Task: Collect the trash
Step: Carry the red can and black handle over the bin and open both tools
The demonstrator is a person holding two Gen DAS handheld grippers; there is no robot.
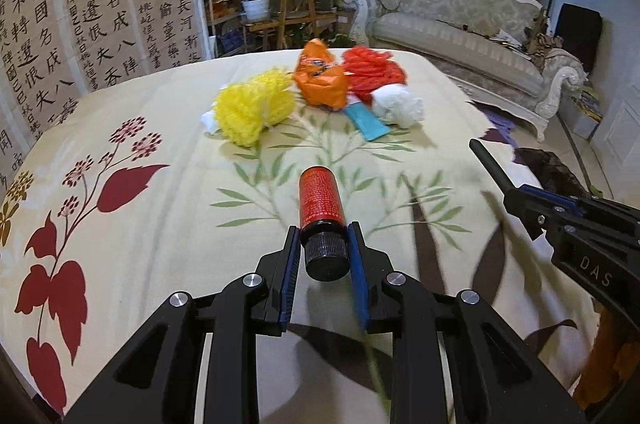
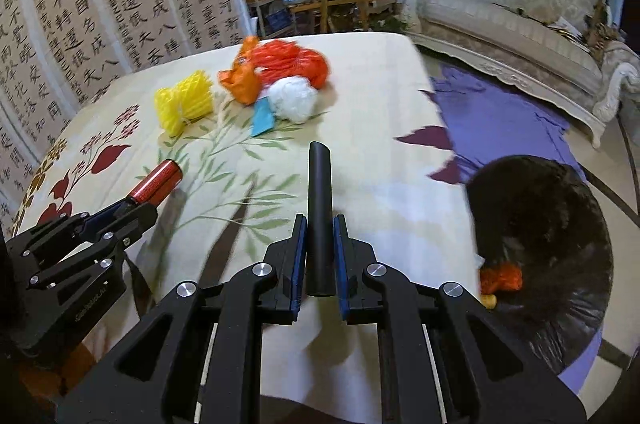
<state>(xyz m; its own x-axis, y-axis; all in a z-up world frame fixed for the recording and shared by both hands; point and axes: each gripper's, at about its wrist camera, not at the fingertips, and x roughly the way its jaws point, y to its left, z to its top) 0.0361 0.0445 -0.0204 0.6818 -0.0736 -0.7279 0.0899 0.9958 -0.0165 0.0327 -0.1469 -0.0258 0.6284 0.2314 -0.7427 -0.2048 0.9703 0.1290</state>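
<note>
Both tongs are clamped on trash. At lower centre of the left wrist view, the left gripper (image 1: 325, 248) has its blue-padded jaws drawn in narrow on the black cap end of a small red cylindrical bottle (image 1: 320, 199), which points away over the cream floral bedspread (image 1: 160, 224). At lower centre of the right wrist view, the right gripper (image 2: 320, 248) has its jaws nearly together, pinching a slim black tube (image 2: 319, 207) that stands up between them.

Further up the spread, in the upper middle of the left view, lies the remaining pile: a yellow foam fruit net (image 1: 252, 109), a crumpled orange plastic wrapper (image 1: 320, 79), a red-orange foam net (image 1: 372, 71), a white wad of tissue-like material (image 1: 398, 105) and a light blue flat packet (image 1: 366, 123), all close together. At right of the right view, a black plastic rubbish bag (image 2: 540, 244) gapes beside the bed edge, an orange scrap (image 2: 502, 278) at its near rim.
</note>
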